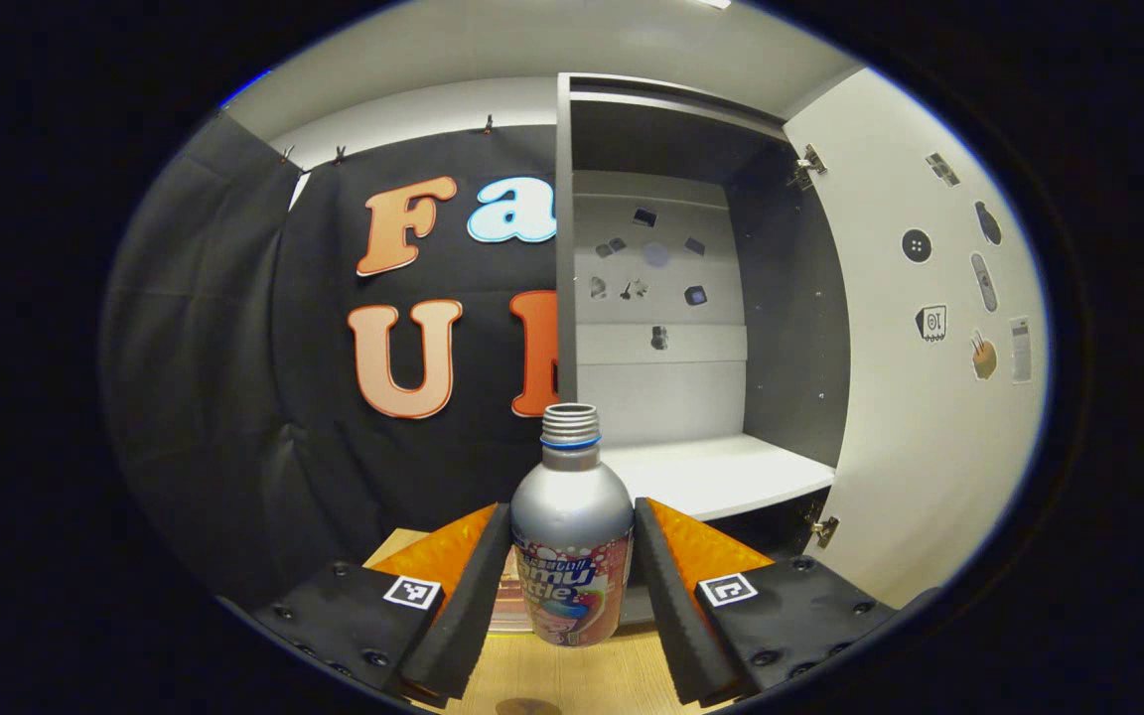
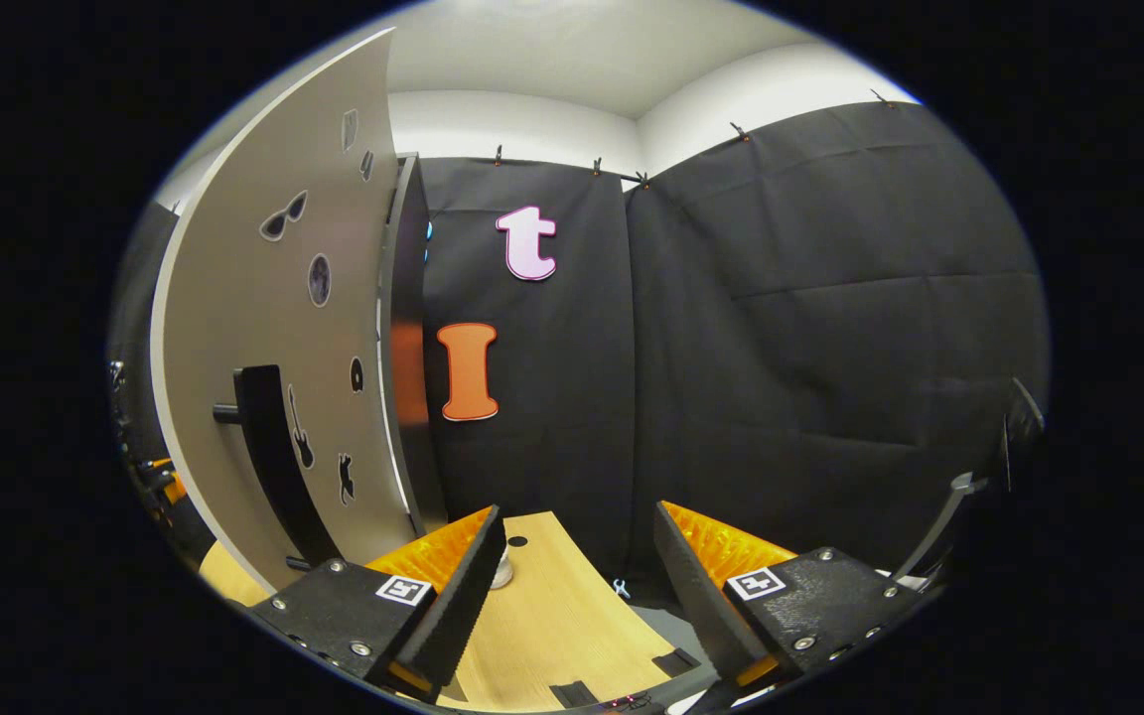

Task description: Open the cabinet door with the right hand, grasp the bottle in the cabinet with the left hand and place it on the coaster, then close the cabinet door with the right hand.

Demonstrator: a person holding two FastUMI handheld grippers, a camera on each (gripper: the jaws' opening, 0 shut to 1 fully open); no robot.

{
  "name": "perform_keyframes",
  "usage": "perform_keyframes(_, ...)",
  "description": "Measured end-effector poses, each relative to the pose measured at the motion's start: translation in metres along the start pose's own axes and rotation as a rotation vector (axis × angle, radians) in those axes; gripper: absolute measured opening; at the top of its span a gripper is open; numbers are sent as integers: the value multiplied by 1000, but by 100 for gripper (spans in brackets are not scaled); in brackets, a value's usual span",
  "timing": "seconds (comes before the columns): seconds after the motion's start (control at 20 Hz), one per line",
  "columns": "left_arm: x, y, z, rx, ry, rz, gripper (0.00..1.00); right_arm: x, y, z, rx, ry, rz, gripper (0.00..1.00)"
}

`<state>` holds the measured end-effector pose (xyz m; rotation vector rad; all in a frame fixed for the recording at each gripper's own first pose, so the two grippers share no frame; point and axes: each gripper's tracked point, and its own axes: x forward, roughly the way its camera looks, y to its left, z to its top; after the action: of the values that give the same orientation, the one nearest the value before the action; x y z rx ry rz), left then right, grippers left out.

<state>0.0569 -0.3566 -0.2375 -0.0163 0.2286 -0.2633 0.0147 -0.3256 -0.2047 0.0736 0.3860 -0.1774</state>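
Step in hand, as judged: bottle out of the cabinet, placement on the coaster under way. Your left gripper brackets the bottle between its fingers; pads sit at the bottle's sides, but firm contact cannot be told. The bottle stands upright on the table, just ahead of the jaws, apparently on the coaster. Cabinet shelf beyond it holds nothing visible. Next: back off cleanly. Your right gripper is wide, holding nothing; the door with its handle stands to its left, awaiting closing.

On the bottle in front of you, the colourful label shows only partial lettering, too cut off to read.
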Motion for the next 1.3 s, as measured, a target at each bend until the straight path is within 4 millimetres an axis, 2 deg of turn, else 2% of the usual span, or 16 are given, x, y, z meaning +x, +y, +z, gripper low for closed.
perform_keyframes(0.15, -18, 27, -41, -14, 43, 33, 80, -3, 8, -2, -1, 14, 10, 93)
perform_keyframes(0.3, -30, 41, -76, -21, 59, 46, 80, -8, 14, -4, -21, 21, 13, 93)
perform_keyframes(0.55, -38, 53, -148, -45, 117, 58, 80, -16, 16, -3, -21, 40, 2, 93)
perform_keyframes(0.75, -40, 59, -194, -47, 159, 78, 80, -26, 11, 1, -35, 41, -19, 93)
perform_keyframes(0.95, -37, 62, -226, -79, 183, 89, 80, -35, 4, 0, -49, 45, -49, 93)
perform_keyframes(1.3, -30, 63, -258, -87, 208, 106, 80, -41, 1, -6, -44, 67, -70, 93)
